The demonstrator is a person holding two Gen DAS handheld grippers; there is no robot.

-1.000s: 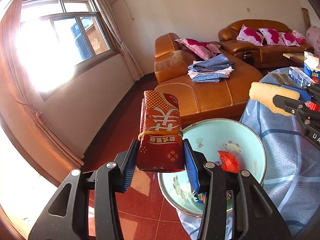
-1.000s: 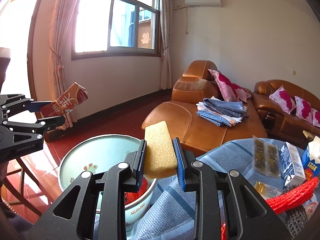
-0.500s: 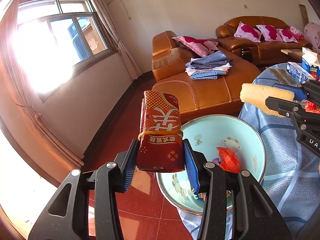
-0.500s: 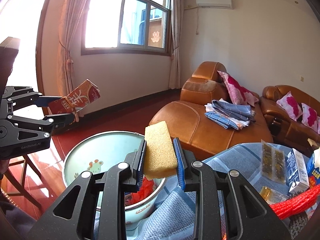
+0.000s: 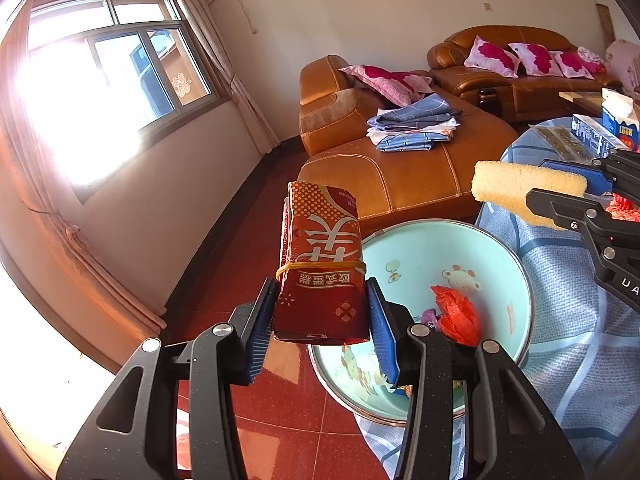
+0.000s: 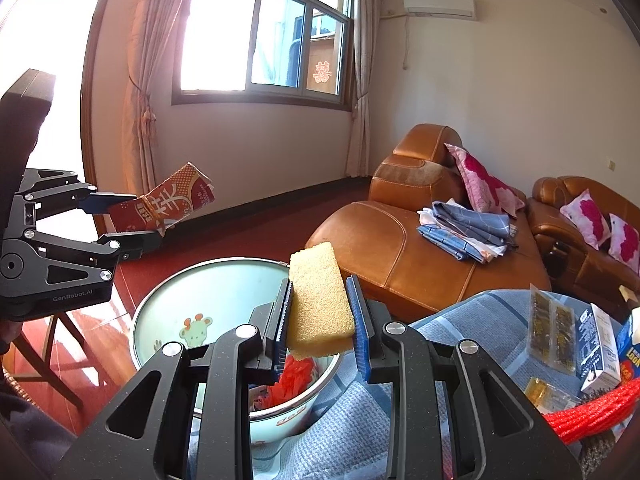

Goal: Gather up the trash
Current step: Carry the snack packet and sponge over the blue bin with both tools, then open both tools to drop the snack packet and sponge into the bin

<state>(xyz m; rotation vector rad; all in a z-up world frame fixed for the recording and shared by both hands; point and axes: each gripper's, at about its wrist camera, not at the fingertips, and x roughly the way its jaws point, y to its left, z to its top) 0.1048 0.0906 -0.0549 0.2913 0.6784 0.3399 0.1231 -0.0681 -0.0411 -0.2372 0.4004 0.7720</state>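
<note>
Red packet [image 5: 322,276] clamped upright in left gripper [image 5: 320,320] beside basin [image 5: 500,248] rim, sponge [image 6: 318,304] pinched in right gripper [image 6: 322,320] above basin, red wrapper [image 5: 456,312] inside basin.

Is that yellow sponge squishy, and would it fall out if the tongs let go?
Probably squishy: the yellow sponge looks porous and seems slightly pinched where the right tongs clamp it. Likely light too, since it sticks out of the tongs without drooping. If released, it would probably drop without rolling, being a flat block, perhaps into the basin below.
</note>
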